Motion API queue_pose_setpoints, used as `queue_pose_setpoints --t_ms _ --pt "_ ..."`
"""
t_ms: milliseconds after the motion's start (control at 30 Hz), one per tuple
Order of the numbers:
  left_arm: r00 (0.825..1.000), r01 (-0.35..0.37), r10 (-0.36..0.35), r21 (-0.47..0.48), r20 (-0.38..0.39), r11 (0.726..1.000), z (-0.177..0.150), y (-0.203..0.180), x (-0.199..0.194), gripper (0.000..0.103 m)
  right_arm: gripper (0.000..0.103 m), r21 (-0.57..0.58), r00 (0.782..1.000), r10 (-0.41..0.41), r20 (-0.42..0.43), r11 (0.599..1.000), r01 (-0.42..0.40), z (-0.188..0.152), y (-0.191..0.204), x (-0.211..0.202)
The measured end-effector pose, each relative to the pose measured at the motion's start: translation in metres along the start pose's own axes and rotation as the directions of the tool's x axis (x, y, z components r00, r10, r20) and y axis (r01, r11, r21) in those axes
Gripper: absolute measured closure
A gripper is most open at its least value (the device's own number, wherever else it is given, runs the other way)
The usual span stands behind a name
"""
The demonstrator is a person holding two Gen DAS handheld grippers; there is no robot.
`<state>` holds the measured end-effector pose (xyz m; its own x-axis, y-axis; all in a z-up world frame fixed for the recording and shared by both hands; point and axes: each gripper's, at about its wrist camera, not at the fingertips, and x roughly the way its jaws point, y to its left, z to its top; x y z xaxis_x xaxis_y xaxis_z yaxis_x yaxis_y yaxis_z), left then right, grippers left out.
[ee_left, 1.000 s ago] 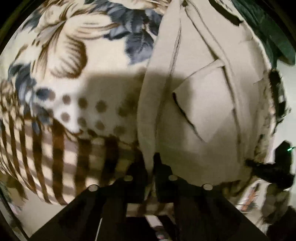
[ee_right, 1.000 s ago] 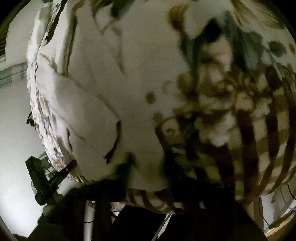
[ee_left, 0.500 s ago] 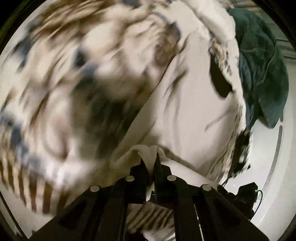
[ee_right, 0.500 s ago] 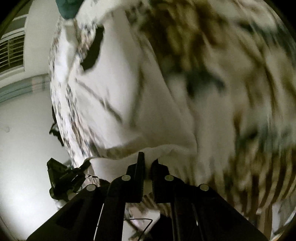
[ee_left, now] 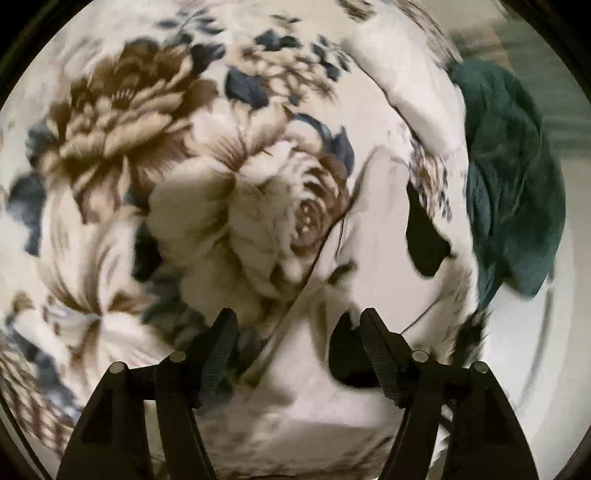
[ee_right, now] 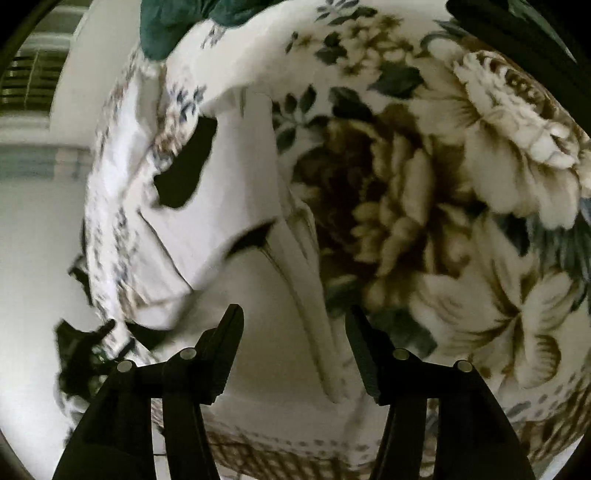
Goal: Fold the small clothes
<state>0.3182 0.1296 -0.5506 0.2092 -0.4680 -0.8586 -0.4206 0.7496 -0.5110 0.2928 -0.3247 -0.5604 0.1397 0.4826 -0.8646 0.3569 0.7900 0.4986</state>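
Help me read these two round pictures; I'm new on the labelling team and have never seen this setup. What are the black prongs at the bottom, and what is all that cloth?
Each picture comes from a fisheye camera on a hand-held gripper, looking forward along its two fingers; a person holds one gripper in each hand. The black prongs are those fingers.

In the left wrist view, the left gripper has its jaws spread apart and holds nothing. In the right wrist view, the right gripper is likewise open and empty.

Under both lies a pale beige garment, apparently small shorts or trousers with pocket flaps, on a big floral blanket that covers the surface. A dark green cloth sits at the far edge. The pictures are somewhat motion-blurred, so finer detail is uncertain.
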Motion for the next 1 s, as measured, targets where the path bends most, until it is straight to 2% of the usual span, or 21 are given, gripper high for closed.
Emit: queue_pose_setpoints --t_ms 33,133,233,300,367,400,433,500,633,667,767,800,833,867,967,1000 --pt "0.999 -0.044 0.045 0.054 -0.017 0.998 -0.004 -0.007 0.005 0.036 0.043 -0.025 1.000 -0.025 -0.017 0.999 0.025 -0.001 0.000 0.003" --pt "0.986 -0.139 0.154 0.195 -0.061 0.971 -0.012 -0.026 0.029 0.036 0.043 -0.099 0.994 -0.109 -0.030 0.990 0.105 0.002 0.036 0.034" --pt "0.975 -0.182 0.208 0.265 -0.074 0.947 -0.006 -0.044 0.060 0.036 0.044 -0.158 0.987 -0.163 -0.012 0.974 0.159 0.013 0.059 0.052" --pt "0.966 -0.224 0.252 0.305 -0.058 0.926 0.005 -0.057 0.079 0.036 0.045 -0.157 0.982 -0.190 -0.001 0.970 0.187 0.024 0.064 0.058" --pt "0.959 -0.252 0.281 0.349 -0.037 0.903 0.013 -0.067 0.086 0.037 0.066 -0.136 0.973 -0.228 0.018 0.964 0.228 0.033 0.070 0.064" --pt "0.959 -0.251 0.281 0.364 -0.029 0.897 0.016 -0.073 0.087 0.038 0.083 -0.126 0.971 -0.236 0.025 0.963 0.238 0.036 0.075 0.067" --pt "0.964 -0.239 0.266 0.371 -0.021 0.897 0.019 -0.077 0.085 0.038 0.092 -0.113 0.967 -0.251 0.039 0.961 0.253 0.038 0.075 0.063" --pt "0.974 -0.201 0.225 0.363 -0.026 0.910 0.024 -0.078 0.077 0.038 0.098 -0.099 0.960 -0.269 0.083 0.956 0.277 0.040 0.076 0.054" --pt "0.986 -0.153 0.165 0.286 -0.018 0.946 0.032 -0.057 0.050 0.036 0.098 -0.018 0.926 -0.351 0.140 0.934 0.357 0.046 0.066 0.031" --pt "0.988 -0.148 0.156 0.260 -0.009 0.954 0.033 -0.050 0.041 0.036 0.098 -0.008 0.927 -0.348 0.140 0.936 0.352 0.046 0.064 0.027" --pt "0.987 -0.159 0.160 0.241 0.016 0.957 0.033 -0.040 0.027 0.036 0.092 -0.070 0.968 -0.213 0.136 0.972 0.224 0.046 0.075 0.009" --pt "0.986 -0.169 0.167 0.246 0.026 0.955 0.032 -0.037 0.022 0.036 0.078 -0.096 0.970 -0.204 0.132 0.971 0.218 0.046 0.080 0.010" --pt "0.984 -0.176 0.174 0.251 0.033 0.952 0.028 -0.036 0.023 0.036 0.064 -0.136 0.972 -0.203 0.122 0.966 0.219 0.044 0.089 0.013" --pt "0.983 -0.184 0.181 0.256 0.038 0.949 0.026 -0.035 0.021 0.036 0.061 -0.170 0.974 -0.200 0.103 0.962 0.215 0.043 0.096 0.018" --pt "0.977 -0.214 0.212 0.284 0.039 0.935 0.024 -0.037 0.030 0.036 0.061 -0.254 0.967 -0.250 0.042 0.934 0.253 0.037 0.109 0.049" --pt "0.976 -0.217 0.216 0.292 0.037 0.932 0.023 -0.038 0.033 0.036 0.062 -0.289 0.954 -0.301 0.012 0.912 0.291 0.036 0.112 0.067"
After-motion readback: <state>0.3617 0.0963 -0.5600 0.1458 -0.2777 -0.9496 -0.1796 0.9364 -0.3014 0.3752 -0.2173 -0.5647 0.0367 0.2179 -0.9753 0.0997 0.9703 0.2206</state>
